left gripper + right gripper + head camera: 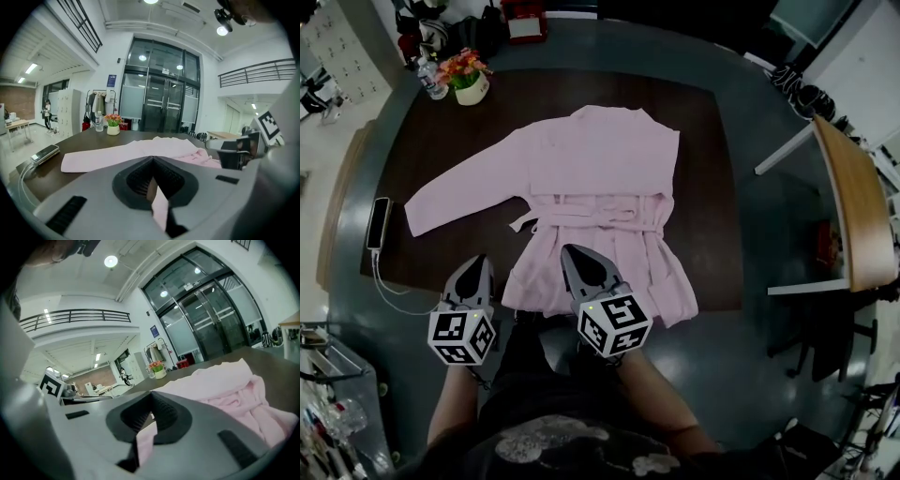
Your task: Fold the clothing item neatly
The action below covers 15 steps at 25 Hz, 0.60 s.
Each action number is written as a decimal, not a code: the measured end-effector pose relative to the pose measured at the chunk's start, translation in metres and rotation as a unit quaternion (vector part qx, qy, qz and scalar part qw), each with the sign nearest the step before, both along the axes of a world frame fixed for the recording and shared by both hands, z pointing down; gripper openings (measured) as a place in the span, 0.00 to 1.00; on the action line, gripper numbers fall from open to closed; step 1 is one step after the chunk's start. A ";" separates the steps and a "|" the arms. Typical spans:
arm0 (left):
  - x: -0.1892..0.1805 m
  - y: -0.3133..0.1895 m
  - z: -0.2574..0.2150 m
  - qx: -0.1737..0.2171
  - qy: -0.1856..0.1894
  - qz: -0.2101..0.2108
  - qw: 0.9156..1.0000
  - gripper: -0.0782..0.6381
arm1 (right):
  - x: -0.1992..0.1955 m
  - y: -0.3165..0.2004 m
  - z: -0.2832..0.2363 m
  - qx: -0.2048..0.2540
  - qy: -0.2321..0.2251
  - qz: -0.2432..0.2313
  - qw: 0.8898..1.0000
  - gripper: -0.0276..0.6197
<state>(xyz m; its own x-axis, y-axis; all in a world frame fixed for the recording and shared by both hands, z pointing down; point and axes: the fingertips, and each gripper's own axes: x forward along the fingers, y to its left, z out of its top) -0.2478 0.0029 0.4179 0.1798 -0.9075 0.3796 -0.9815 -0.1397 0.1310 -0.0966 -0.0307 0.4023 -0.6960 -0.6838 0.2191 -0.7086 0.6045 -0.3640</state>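
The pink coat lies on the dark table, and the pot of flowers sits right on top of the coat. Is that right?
Not quite. The pot of flowers is not on top of the pink coat. It stands apart from it, on the bare dark table at the far left corner. The head view shows this.

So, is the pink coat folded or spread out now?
Mostly spread: the pink coat lies flat on the table, one sleeve stretched out sideways; the other sleeve is not visible.
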 end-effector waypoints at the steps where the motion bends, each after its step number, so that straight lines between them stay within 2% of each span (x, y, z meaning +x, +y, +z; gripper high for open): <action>1: -0.002 0.003 0.004 -0.004 0.001 0.001 1.000 0.12 | -0.004 0.004 -0.002 0.005 0.006 -0.003 1.000 0.03; 4: -0.020 0.002 0.014 -0.005 0.006 -0.003 1.000 0.12 | -0.027 0.009 -0.008 0.029 0.027 -0.015 0.999 0.03; 7: -0.054 -0.006 0.018 0.000 0.006 -0.010 1.000 0.12 | -0.070 0.006 -0.009 0.045 0.044 -0.027 0.998 0.03; 11: -0.115 -0.016 0.022 -0.001 -0.013 0.005 1.000 0.12 | -0.154 0.003 -0.014 0.043 0.022 -0.053 0.997 0.03; 15: -0.183 -0.027 0.032 -0.014 -0.018 0.019 1.000 0.12 | -0.240 -0.007 -0.006 0.044 0.037 -0.065 0.996 0.03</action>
<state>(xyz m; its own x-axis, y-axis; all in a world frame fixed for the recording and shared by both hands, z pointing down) -0.4304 -0.0244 0.4497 0.1986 -0.8890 0.4125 -0.9799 -0.1728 0.0993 -0.3367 -0.0376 0.3960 -0.7635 -0.6083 0.2169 -0.6458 0.7195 -0.2553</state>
